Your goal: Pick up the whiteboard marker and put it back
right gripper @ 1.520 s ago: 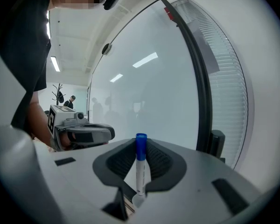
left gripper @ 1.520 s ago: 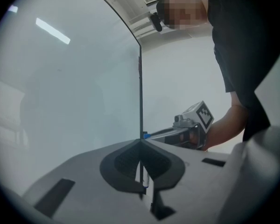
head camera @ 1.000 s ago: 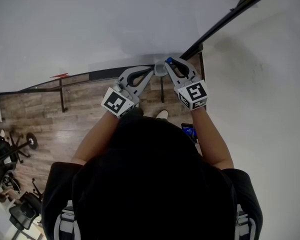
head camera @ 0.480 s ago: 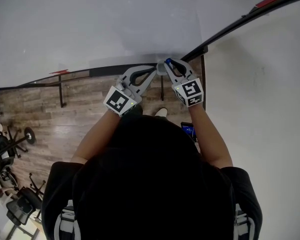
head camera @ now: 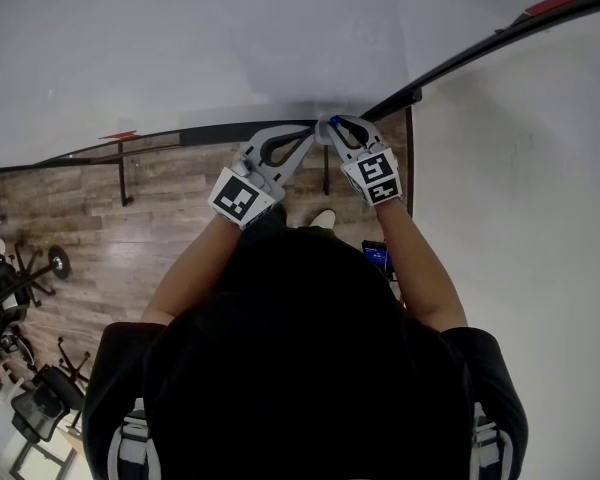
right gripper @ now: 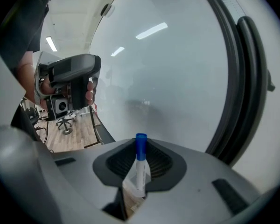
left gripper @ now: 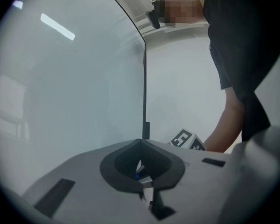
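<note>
The whiteboard marker (right gripper: 140, 164), white with a blue cap, stands upright between the jaws of my right gripper (right gripper: 139, 171), which is shut on it. In the head view the right gripper (head camera: 330, 128) is at the lower edge of the whiteboard (head camera: 180, 48), and the marker's blue cap (head camera: 335, 121) shows at its tip. My left gripper (head camera: 310, 138) sits just left of it, tips almost touching the right one's, jaws closed with nothing gripped. In the left gripper view its jaws (left gripper: 141, 164) meet in front of the board.
The black tray rail (head camera: 210, 133) runs along the board's bottom edge, and a black frame (right gripper: 238, 78) along its side. A white wall (head camera: 520, 218) lies to the right. Below are a wooden floor (head camera: 130, 238), wheeled stands (head camera: 10, 298) at left and a small blue-screened device (head camera: 377, 260).
My right gripper has sunk lower with the marker, closer to the board's bottom rail. The left gripper has stayed in place.
</note>
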Demonstrator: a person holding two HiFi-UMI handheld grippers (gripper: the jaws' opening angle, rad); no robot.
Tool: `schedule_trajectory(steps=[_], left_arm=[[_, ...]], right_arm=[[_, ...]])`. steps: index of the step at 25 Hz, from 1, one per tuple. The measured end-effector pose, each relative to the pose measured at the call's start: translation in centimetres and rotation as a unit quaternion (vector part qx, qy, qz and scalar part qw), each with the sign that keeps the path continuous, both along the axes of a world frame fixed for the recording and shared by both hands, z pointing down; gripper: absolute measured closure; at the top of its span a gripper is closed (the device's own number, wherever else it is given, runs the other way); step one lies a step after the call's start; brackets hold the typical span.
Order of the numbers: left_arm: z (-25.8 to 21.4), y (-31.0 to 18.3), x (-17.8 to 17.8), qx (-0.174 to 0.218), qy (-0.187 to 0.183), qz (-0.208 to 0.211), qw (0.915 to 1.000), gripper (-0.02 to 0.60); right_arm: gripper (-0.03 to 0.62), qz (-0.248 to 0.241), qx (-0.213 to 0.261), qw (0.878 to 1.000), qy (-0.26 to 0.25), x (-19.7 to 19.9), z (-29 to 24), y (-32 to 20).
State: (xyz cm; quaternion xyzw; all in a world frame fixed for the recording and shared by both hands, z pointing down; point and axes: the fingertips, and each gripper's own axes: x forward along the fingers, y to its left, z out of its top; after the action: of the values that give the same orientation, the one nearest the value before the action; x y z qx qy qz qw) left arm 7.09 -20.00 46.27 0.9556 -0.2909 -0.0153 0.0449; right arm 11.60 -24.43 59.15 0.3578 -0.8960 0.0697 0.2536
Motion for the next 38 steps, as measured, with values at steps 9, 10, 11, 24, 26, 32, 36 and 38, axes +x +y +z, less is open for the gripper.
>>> schedule_trajectory(steps=[9, 10, 11, 24, 26, 32, 36, 38], left_arm=[[0.2, -0.1, -0.6, 0.002, -0.004, -0.012, 0.9999, 0.58], [0.3, -0.1, -0.6, 0.002, -0.005, -0.013, 0.9999, 0.579], [0.4, 0.0, -0.7, 0.001, -0.007, -0.015, 0.9999, 0.58], [0.0, 0.7, -1.6, -0.002, -0.013, -0.023, 0.9996, 0.578], [0.0, 0.7, -1.7, -0.005, -0.012, -0.026, 0.9996, 0.578], [0.2, 0.7, -2.0, -0.005, -0.016, -0.036, 0.9992, 0.578], [0.2, 0.7, -2.2, -0.001, -0.015, -0.041, 0.9991, 0.578], [-0.1, 0.8, -2.1, 0.002, -0.018, -0.041, 0.999, 0.578]], right_arm=[[0.531, 0.001, -0.032, 0.999, 0.007, 0.0, 2.4, -0.4], [0.531, 0.002, -0.036, 0.999, 0.005, -0.1, 2.6, -0.4], [0.531, 0.002, -0.038, 0.999, 0.003, -0.1, 2.8, -0.4], [0.526, -0.006, -0.049, 0.999, 0.003, -1.4, 3.0, -1.2], [0.525, -0.004, -0.052, 0.999, 0.0, -1.4, 2.9, -1.2], [0.516, -0.006, -0.052, 0.999, -0.004, -1.3, 3.1, -1.1], [0.516, -0.001, -0.048, 0.999, -0.02, -1.0, 2.2, -0.7], [0.516, 0.001, -0.044, 0.999, -0.028, -0.7, 1.3, -0.5]])
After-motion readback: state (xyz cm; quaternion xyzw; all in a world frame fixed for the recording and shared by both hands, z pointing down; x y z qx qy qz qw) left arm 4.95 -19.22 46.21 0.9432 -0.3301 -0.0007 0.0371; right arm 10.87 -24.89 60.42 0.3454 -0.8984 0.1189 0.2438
